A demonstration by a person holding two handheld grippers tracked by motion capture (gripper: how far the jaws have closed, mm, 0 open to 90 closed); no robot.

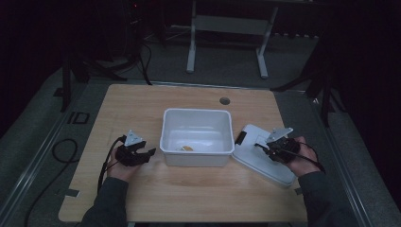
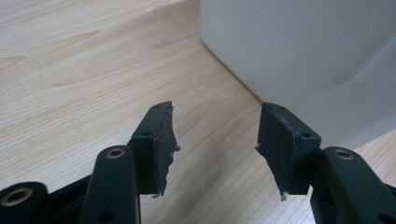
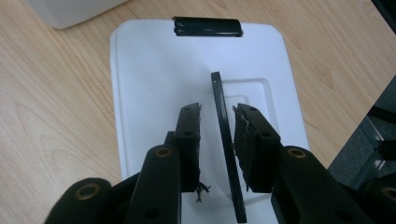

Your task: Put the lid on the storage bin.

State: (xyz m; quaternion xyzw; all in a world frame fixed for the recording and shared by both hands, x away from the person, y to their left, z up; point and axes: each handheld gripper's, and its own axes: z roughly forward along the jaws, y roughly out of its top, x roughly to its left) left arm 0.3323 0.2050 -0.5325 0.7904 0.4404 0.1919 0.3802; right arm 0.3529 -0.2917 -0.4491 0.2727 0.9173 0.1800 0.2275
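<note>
Two hands point(image 1: 122, 166) low beside bin point(image 1: 196, 124)

1 bin point(image 1: 196, 124), 1 lid point(image 1: 257, 156), 2 tongs

Background & surroundings, tabletop excl. work items

Light wood tabletop point(image 1: 189, 194) w/ round cable hole point(image 1: 224, 100) near far edge. Grey floor point(image 1: 38, 137) around it; black cable point(image 1: 64, 153) loops on floor at left. White frame legs point(image 1: 191, 52) stand beyond the tabletop, dark stands either side. Small tape bit point(image 1: 72, 192) at near-left edge.
</note>
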